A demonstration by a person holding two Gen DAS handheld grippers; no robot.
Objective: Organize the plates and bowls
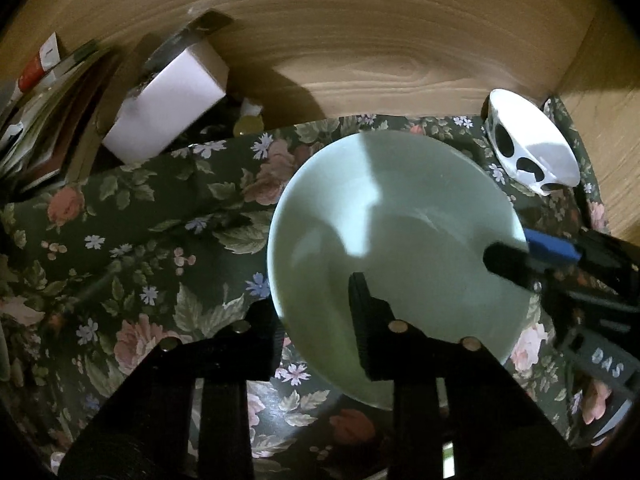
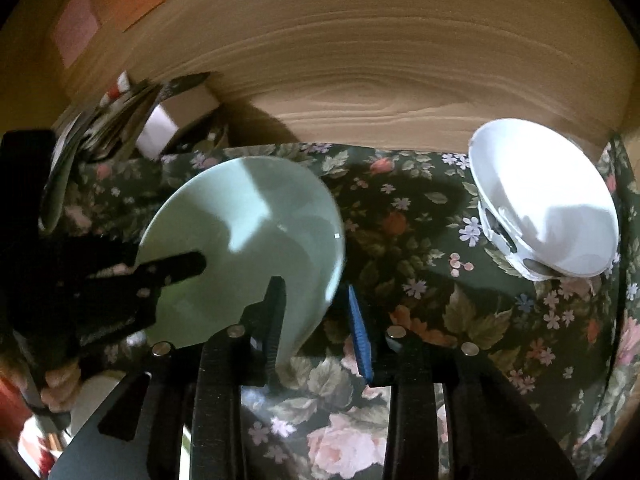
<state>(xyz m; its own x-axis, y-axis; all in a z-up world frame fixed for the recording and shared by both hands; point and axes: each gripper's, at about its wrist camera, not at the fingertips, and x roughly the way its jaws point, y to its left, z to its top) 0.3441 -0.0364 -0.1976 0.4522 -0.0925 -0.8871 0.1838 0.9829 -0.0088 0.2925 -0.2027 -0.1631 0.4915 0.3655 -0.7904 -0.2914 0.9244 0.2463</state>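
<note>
Item: pale green glazed ceramic bowl [image 1: 396,236], both my hand-held grippers, left [image 1: 316,320] and right [image 2: 316,320], clamping opposite rims; I'd lift evenly, level.

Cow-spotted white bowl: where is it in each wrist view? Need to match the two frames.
Left wrist: cow-spotted white bowl at far right, upper middle, beyond the pale green bowl, in the corner of the wooden wall.
Right wrist: same bowl at right, middle height, tilted on the floral cloth.
Shared landmark: the pale green bowl, lying left of the spotted one in both views.
</note>
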